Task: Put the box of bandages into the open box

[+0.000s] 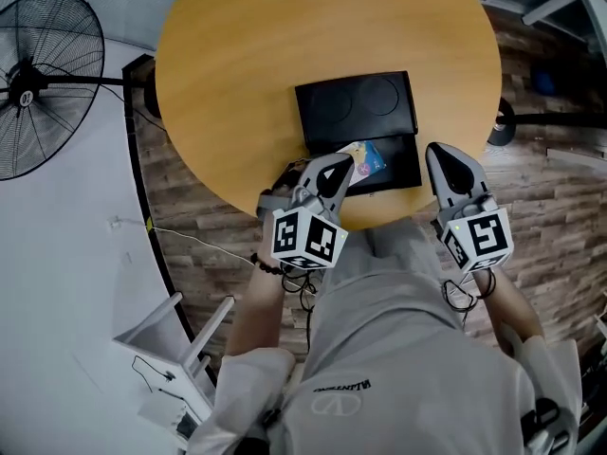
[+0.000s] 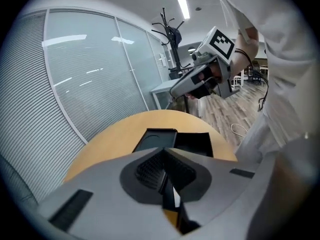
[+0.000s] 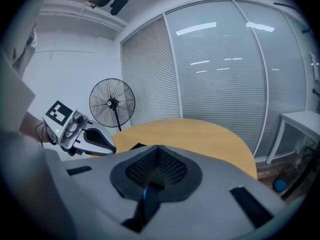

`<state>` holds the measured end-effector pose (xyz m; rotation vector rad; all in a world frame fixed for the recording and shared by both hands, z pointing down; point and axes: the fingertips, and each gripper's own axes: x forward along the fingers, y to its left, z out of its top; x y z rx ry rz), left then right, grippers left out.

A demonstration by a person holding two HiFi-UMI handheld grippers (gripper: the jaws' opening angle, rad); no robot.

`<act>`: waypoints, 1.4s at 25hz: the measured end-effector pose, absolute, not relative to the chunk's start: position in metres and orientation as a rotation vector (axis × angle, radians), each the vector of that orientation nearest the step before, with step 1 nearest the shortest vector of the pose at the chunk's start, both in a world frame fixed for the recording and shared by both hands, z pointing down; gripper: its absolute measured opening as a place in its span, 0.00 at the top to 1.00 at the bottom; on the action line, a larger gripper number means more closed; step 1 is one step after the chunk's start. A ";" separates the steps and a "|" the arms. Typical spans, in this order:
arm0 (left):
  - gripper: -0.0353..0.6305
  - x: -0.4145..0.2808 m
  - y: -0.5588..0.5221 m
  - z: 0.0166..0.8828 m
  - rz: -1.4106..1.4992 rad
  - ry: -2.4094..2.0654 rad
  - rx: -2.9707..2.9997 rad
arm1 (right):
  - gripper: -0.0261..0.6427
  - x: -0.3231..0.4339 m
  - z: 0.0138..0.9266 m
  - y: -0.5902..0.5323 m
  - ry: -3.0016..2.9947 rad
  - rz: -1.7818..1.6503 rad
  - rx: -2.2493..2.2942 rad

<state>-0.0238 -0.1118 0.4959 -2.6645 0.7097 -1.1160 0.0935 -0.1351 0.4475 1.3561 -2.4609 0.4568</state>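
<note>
A black open box sits near the front edge of the round wooden table (image 1: pixel 285 45). Its lid (image 1: pixel 356 110) lies flat behind its tray (image 1: pixel 403 167). The small colourful box of bandages (image 1: pixel 366 159) lies in the left part of the tray. My left gripper (image 1: pixel 343 167) is shut, with its tips right beside the bandage box and nothing between the jaws. In the left gripper view the shut jaws (image 2: pixel 164 153) hide the bandage box, and the black box (image 2: pixel 175 140) shows beyond them. My right gripper (image 1: pixel 438 152) hovers shut at the tray's right edge and holds nothing (image 3: pixel 157 147).
A standing fan (image 1: pixel 43 83) is to the left of the table and a white chair (image 1: pixel 175 349) is near the person's left side. The floor is brick-patterned. Curved glass walls with blinds surround the room, and a white desk (image 3: pixel 300 119) stands beyond the table.
</note>
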 end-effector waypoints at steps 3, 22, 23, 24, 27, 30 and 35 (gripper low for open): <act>0.94 -0.037 -0.116 0.478 -1.064 0.832 -2.633 | 0.93 0.101 0.429 -0.139 -2.463 0.397 1.395; 0.94 -0.201 -0.141 0.313 0.068 1.980 -2.477 | 0.93 0.181 0.335 -0.160 -2.413 0.207 1.776; 0.94 -0.204 -0.139 0.311 0.079 1.993 -2.461 | 0.93 0.184 0.332 -0.160 -2.413 0.200 1.793; 0.94 -0.206 -0.138 0.309 0.090 2.003 -2.447 | 0.93 0.186 0.329 -0.160 -2.412 0.195 1.811; 0.94 -0.209 -0.136 0.306 0.119 2.020 -2.434 | 0.93 0.194 0.323 -0.160 -2.405 0.188 1.854; 0.94 -0.210 -0.135 0.304 0.119 2.022 -2.432 | 0.93 0.199 0.320 -0.160 -2.400 0.178 1.872; 0.94 -0.215 -0.136 0.306 0.128 2.035 -2.422 | 0.93 0.206 0.323 -0.163 -2.382 0.191 1.901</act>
